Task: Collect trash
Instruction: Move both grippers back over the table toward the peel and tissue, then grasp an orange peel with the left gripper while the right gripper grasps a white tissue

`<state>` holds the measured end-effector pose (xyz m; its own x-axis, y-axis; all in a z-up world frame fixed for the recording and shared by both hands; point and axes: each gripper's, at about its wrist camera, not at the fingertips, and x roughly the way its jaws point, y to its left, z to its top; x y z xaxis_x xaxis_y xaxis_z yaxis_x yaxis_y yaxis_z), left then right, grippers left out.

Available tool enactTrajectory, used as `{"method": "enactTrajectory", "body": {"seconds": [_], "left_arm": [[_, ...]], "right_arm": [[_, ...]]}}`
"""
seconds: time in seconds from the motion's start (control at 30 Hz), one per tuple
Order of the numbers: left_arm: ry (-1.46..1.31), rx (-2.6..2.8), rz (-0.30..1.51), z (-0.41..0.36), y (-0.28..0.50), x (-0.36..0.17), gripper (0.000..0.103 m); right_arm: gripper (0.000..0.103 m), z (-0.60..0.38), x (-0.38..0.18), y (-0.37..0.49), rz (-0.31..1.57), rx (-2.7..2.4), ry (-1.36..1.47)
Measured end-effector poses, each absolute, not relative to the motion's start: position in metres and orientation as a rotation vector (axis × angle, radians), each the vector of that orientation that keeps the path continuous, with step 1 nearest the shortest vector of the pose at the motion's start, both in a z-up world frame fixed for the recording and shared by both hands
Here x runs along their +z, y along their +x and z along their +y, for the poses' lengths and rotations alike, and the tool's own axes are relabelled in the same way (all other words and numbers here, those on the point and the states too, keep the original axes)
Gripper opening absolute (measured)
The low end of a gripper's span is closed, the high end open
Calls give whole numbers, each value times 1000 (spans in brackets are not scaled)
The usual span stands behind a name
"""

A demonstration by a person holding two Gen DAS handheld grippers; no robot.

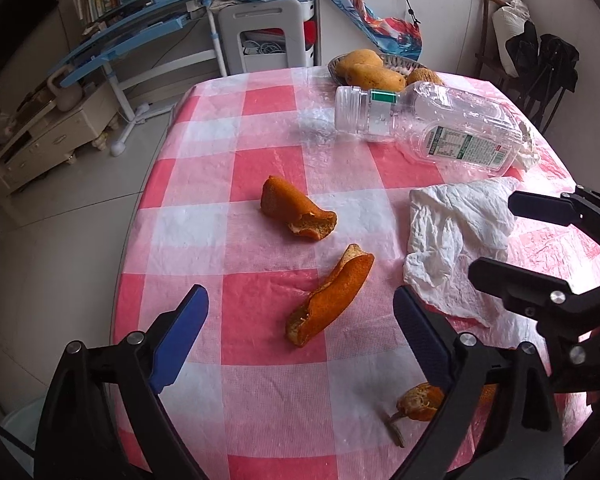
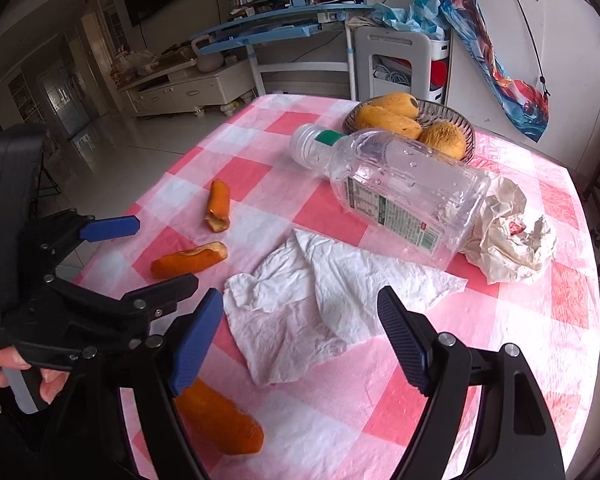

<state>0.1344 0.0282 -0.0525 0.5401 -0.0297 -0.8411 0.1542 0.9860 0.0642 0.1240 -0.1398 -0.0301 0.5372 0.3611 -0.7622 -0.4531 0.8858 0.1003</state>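
Three pieces of orange peel lie on the pink checked table: one further off, one between the wide-apart blue pads of my left gripper, untouched, and one under its right finger. A crumpled white tissue lies flat between the fingers of my open right gripper, which hovers over it. An empty clear plastic bottle lies on its side beyond, with a crumpled paper wrapper at its base. The left gripper shows at the left of the right wrist view, held by a hand.
A bowl of yellow fruit stands at the table's far edge behind the bottle. The table's left edge drops to a tiled floor with a pale bin below. A blue desk, a white cart and dark chairs stand beyond.
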Motion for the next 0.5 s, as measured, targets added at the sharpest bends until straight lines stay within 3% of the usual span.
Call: {"method": "enactTrajectory", "body": {"seconds": [0.2,0.23,0.27,0.33,0.37,0.4,0.5], "left_arm": [[98,-114,1022,30,140,-62,65],[104,-124,1017,29,139,-62,61],[108,-138,1012,27,137,-61,52],[117,-162,1010,23,135,-59,32],[115,-179,1014,22,134,-58,17],[102,-193,1021,22,134,-57,16],[59,-206,1019,27,131,-51,15]], "right_arm": [[73,-136,-46,130,913,462,-160],[68,-134,-46,128,908,453,-187],[64,-132,-45,126,900,447,-209],[39,-132,-44,124,892,451,-214],[31,-133,-43,123,892,454,-206],[16,-135,-43,124,896,459,-193],[9,-143,-42,125,909,480,-122]]}}
